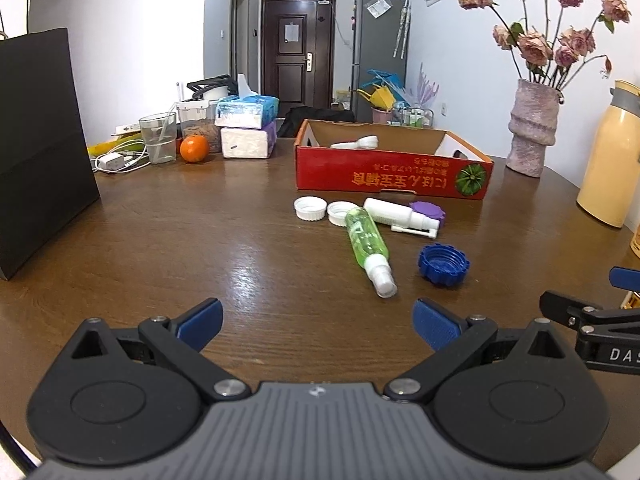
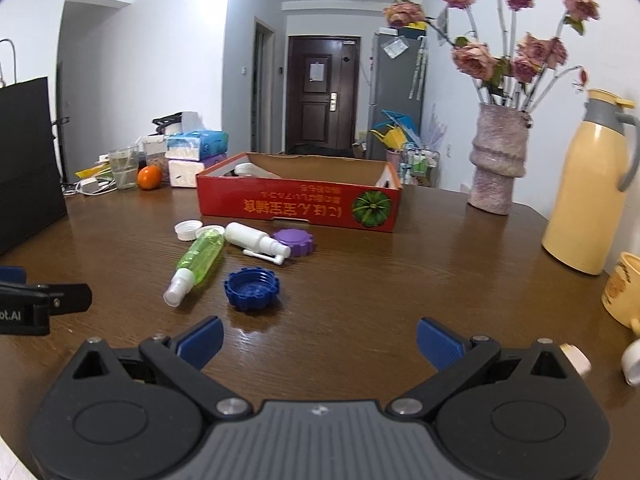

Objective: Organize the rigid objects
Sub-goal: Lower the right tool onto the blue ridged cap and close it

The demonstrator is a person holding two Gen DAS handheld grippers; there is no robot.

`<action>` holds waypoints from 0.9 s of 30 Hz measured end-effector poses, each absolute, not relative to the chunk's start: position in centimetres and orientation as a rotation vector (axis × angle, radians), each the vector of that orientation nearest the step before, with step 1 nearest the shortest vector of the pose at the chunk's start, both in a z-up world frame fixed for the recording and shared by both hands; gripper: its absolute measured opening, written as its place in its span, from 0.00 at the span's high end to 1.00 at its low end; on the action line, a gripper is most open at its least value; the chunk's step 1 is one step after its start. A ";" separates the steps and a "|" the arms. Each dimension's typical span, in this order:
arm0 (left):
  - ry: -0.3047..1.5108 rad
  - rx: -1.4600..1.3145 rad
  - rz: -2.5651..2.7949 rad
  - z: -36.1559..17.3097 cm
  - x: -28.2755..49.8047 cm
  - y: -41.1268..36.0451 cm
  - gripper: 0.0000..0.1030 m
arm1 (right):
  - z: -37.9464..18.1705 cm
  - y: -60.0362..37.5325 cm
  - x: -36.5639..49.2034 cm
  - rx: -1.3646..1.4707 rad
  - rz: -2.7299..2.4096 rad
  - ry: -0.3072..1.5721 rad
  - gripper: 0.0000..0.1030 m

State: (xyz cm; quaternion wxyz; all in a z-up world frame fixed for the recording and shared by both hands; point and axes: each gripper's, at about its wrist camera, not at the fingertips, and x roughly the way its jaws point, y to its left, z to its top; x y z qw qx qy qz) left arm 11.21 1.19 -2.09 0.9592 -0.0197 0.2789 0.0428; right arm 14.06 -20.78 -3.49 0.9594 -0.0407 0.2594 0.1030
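Note:
A red cardboard box [image 1: 394, 176] [image 2: 298, 208] stands open on the wooden table with a white item [image 1: 356, 143] inside. In front of it lie a green spray bottle [image 1: 366, 240] [image 2: 200, 258], a white spray bottle [image 1: 394, 213] [image 2: 256, 239], a purple cap [image 1: 428, 211] [image 2: 294, 242], a blue cap [image 1: 443, 265] [image 2: 251, 290] and two white caps [image 1: 310, 208] [image 2: 188, 229]. My left gripper [image 1: 318, 326] is open, low over the table, short of the bottles. My right gripper [image 2: 320, 342] is open too, to the right of the blue cap.
A black paper bag [image 1: 40, 148] stands at the left. Tissue packs [image 1: 246, 130], a glass [image 1: 158, 138] and an orange [image 1: 194, 149] sit at the back left. A vase of dried roses [image 2: 496, 160], a yellow thermos [image 2: 586, 192] and a yellow mug [image 2: 622, 290] stand at the right.

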 end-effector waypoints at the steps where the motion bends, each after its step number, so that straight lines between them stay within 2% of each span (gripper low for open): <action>1: 0.565 -0.043 0.090 -2.1 11.3 1.5 0.00 | -3.6 -20.4 14.5 -0.087 0.217 0.526 0.01; 15: 0.552 -0.064 0.169 -1.7 12.9 4.8 0.00 | -5.7 -16.0 21.1 -0.123 0.270 0.596 0.14; 17: 0.552 -0.068 0.175 -1.7 13.0 5.1 0.00 | -6.1 -15.6 22.0 -0.117 0.276 0.612 0.21; 22: 0.556 -0.076 0.193 -1.8 13.2 5.9 0.00 | -7.4 -14.8 24.2 -0.101 0.289 0.665 0.25; 27: 0.559 -0.088 0.203 -1.9 13.3 6.6 0.00 | -8.0 -14.1 25.5 -0.096 0.300 0.688 0.36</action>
